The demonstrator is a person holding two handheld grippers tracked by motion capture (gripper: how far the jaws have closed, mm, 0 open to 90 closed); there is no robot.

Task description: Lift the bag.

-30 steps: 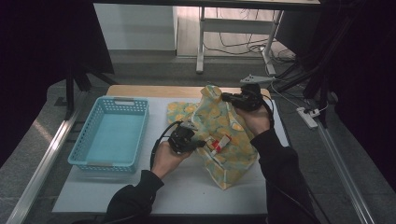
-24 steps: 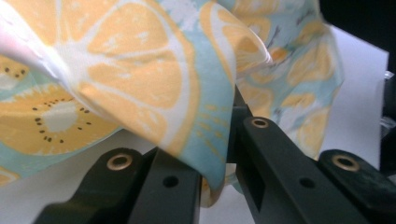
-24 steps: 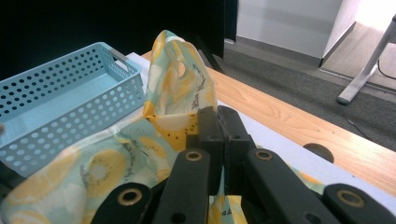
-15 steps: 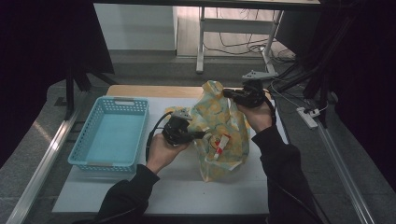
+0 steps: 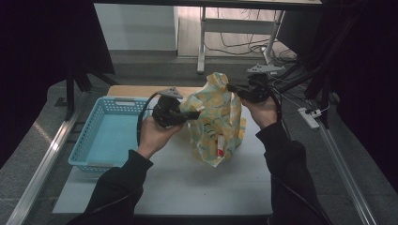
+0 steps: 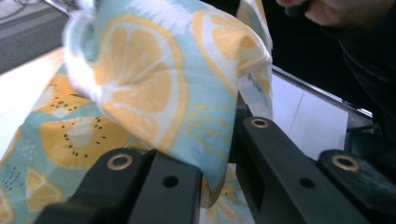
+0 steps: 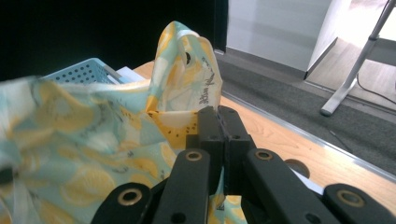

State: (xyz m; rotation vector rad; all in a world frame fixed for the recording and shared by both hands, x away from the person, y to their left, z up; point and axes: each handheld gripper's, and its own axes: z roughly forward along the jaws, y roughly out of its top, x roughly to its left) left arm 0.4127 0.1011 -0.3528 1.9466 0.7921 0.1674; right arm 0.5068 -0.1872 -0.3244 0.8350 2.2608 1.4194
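High view has a lemon-print bag [image 5: 217, 117] strung up between both tools, lifted so just its bottom end looks to rest on the white table [image 5: 187, 178]. The left gripper [image 5: 193, 114] is clamped tight on the bag's left edge, and the left gripper view shows the fabric [image 6: 154, 88] bunched between its jaws. The right gripper [image 5: 231, 87] is pinched closed on the top right corner; in the right gripper view the bag's handle loop [image 7: 187, 70] sticks up just past its jaws. A blue basket [image 5: 110, 133] sits off to the left gripper's outer side, apart from the bag
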